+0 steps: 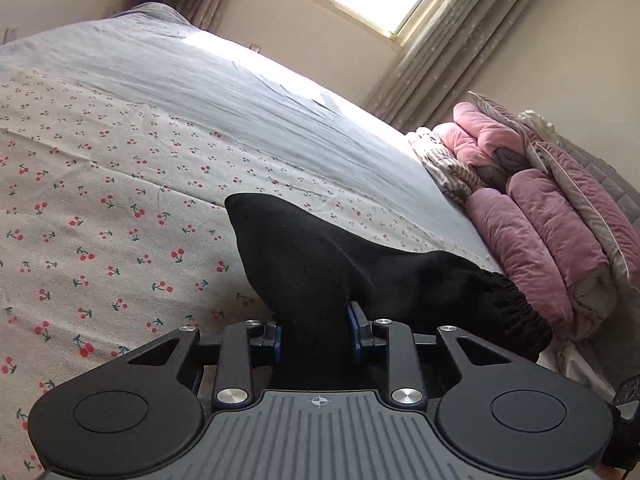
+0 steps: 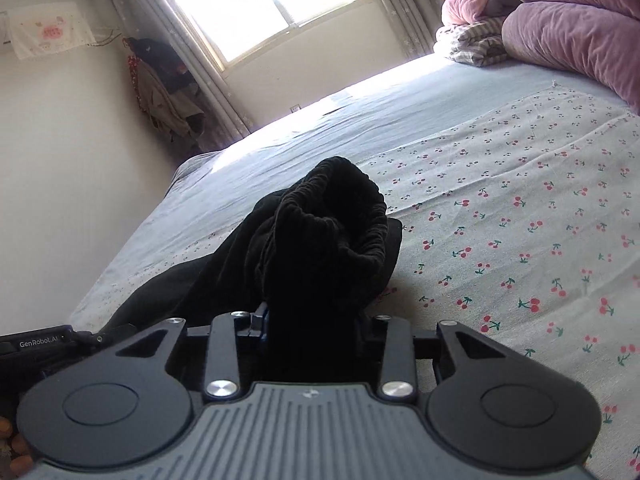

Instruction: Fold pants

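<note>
Both grippers clamped on the black soft-knit pants (image 1: 320, 264), jaws narrow with fabric bunched between them. Left gripper (image 1: 316, 332) pinches a smooth stretch of cloth; the gathered elastic waistband (image 1: 516, 312) trails off to its right. Right gripper (image 2: 310, 328) holds the ribbed waistband end, which stands up in a crumpled mouth in front of it. Pants sit partly lifted over the bed, on the white cherry-print sheet (image 1: 100, 216) beside the pale grey-blue sheet (image 1: 200, 92). Stack of folded pink and mauve quilts (image 1: 552, 216) further along the bed, apart from the pants.
</note>
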The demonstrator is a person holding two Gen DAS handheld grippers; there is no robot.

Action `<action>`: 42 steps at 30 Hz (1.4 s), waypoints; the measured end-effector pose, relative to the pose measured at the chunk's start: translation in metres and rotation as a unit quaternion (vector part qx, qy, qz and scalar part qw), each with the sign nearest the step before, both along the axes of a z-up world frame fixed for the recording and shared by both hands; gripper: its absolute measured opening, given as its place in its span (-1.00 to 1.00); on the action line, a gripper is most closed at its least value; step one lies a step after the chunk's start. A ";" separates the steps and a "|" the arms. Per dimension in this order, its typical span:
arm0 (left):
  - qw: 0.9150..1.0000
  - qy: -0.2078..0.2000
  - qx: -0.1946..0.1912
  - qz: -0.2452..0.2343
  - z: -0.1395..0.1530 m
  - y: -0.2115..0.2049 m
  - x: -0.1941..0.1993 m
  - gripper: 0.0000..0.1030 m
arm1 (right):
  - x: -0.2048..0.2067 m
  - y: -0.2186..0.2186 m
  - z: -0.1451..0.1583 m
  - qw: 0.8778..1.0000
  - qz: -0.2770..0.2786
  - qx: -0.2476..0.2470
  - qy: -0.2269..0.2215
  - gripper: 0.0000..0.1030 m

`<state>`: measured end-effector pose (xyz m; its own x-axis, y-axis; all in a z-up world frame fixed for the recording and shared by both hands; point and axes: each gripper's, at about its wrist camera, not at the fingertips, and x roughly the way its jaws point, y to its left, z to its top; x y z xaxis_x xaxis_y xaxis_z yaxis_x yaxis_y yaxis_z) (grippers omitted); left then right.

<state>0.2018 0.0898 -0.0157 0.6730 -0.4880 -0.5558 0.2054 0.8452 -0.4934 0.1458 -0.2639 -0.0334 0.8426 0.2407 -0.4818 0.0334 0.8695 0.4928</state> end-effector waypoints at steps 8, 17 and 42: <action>0.998 0.058 0.024 0.031 -0.032 0.039 -0.069 -0.48 | -0.057 0.044 -0.018 0.999 0.035 -0.005 0.037 -0.65; 0.994 0.092 0.052 0.010 -0.052 0.052 -0.087 -0.22 | -0.096 0.052 -0.051 0.992 0.034 0.016 0.119 -0.41; 0.991 0.041 0.126 0.010 -0.042 0.026 -0.026 -0.19 | -0.054 0.121 -0.023 0.958 0.114 -0.257 0.051 -0.56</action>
